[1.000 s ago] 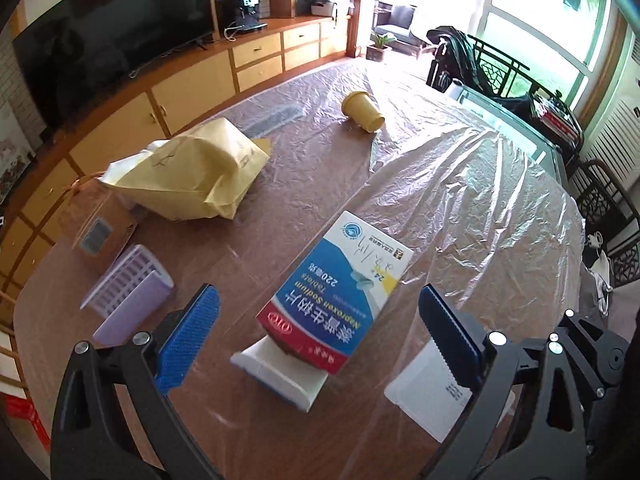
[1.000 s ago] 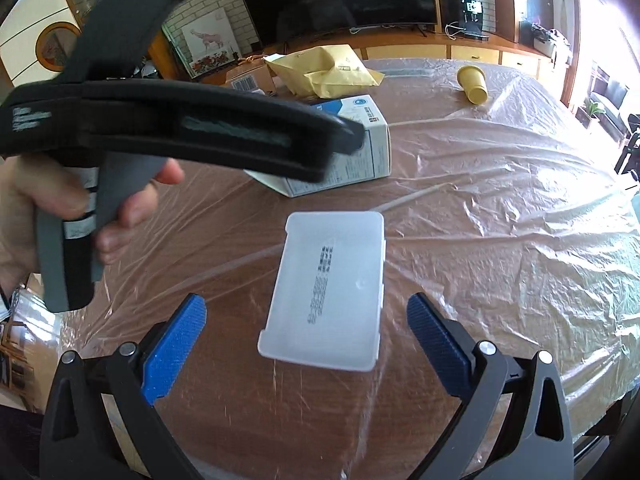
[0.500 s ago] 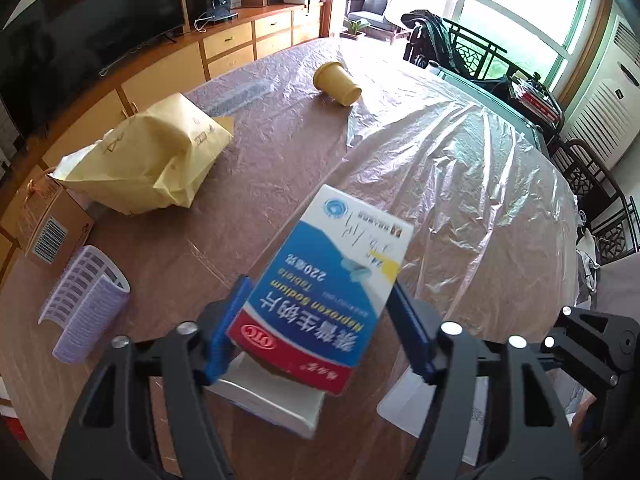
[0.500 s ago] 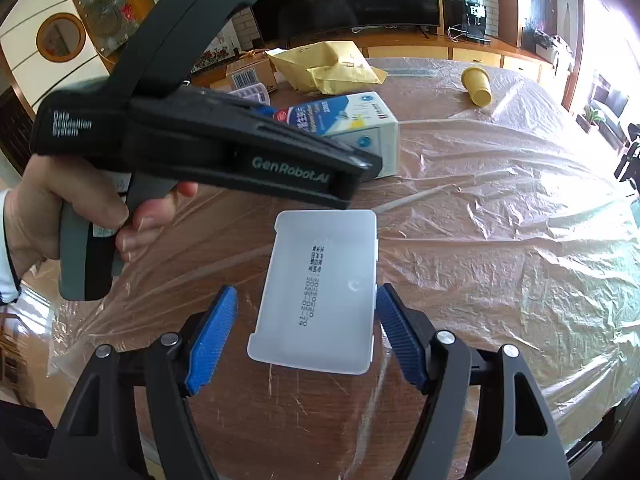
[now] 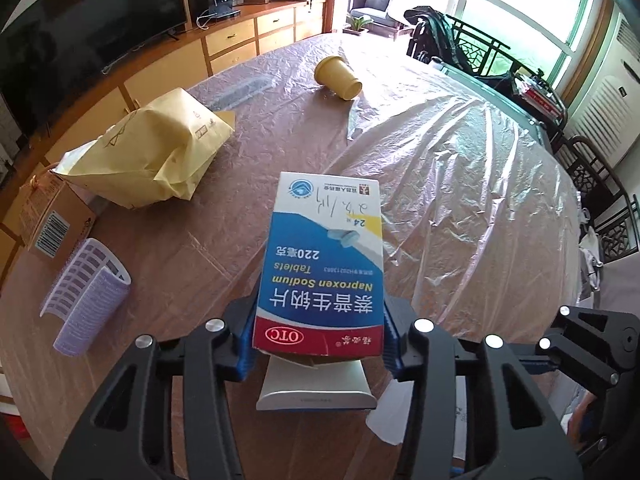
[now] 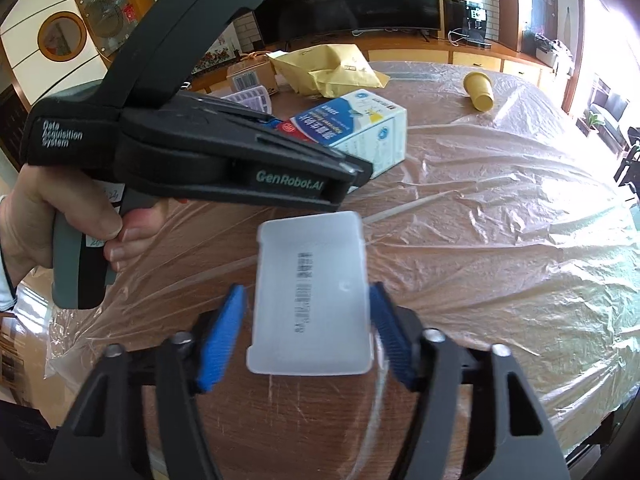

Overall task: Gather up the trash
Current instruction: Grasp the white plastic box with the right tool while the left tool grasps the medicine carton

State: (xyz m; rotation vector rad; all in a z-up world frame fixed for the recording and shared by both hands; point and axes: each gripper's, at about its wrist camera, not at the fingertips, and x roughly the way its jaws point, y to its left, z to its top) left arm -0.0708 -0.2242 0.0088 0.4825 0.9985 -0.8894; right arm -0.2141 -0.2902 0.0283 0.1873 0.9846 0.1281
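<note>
My left gripper [image 5: 318,340] is shut on a blue and white medicine box [image 5: 322,268], held tilted above the table; a white inner tray [image 5: 316,384] sticks out of its near end. The box also shows in the right wrist view [image 6: 356,128], behind the left gripper's body. My right gripper [image 6: 308,332] has closed around a white plastic tray [image 6: 312,296] lying on the table; the right pad touches it, a small gap shows at the left pad.
The table [image 5: 460,168] is covered in plastic film. On it lie a yellow padded envelope [image 5: 148,152], a yellow paper cup [image 5: 338,77] on its side, a purple hair roller [image 5: 86,296] and a cardboard box [image 5: 52,216]. Chairs stand at the right.
My left gripper closed on the medicine box and lifted it. My right gripper narrowed around the white plastic tray and moved closer to it.
</note>
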